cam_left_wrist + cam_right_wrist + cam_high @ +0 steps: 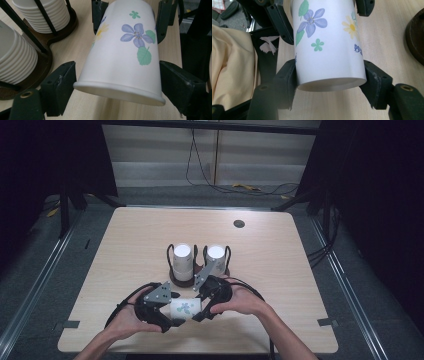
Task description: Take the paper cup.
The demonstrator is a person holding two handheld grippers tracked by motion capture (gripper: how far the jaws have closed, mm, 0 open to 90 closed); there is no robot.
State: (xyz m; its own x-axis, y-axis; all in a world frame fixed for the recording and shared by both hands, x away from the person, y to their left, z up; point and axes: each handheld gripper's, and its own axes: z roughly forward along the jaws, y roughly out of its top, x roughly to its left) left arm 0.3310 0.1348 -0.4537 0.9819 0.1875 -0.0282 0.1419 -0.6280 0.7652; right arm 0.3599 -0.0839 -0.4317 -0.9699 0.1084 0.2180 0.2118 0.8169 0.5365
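A white paper cup [184, 307] printed with flowers lies on its side between both grippers, just above the table's front. In the right gripper view my right gripper [329, 82] is shut on the cup [327, 50] at its base end, both jaws against its wall. In the left gripper view my left gripper [117, 85] straddles the cup [120, 57] at its rim end; its jaws stand wide beside the wall and do not press it. From above, the left gripper [174, 312] and right gripper [201, 306] face each other across the cup.
Two stacks of white cups [182, 257] [216, 255] stand in black wire holders on a dark wooden base [181, 279] just behind the grippers. A round hole [239, 223] sits at the far right of the wooden table [125, 250]. Yellow cloth [232, 62] lies at the table's near edge.
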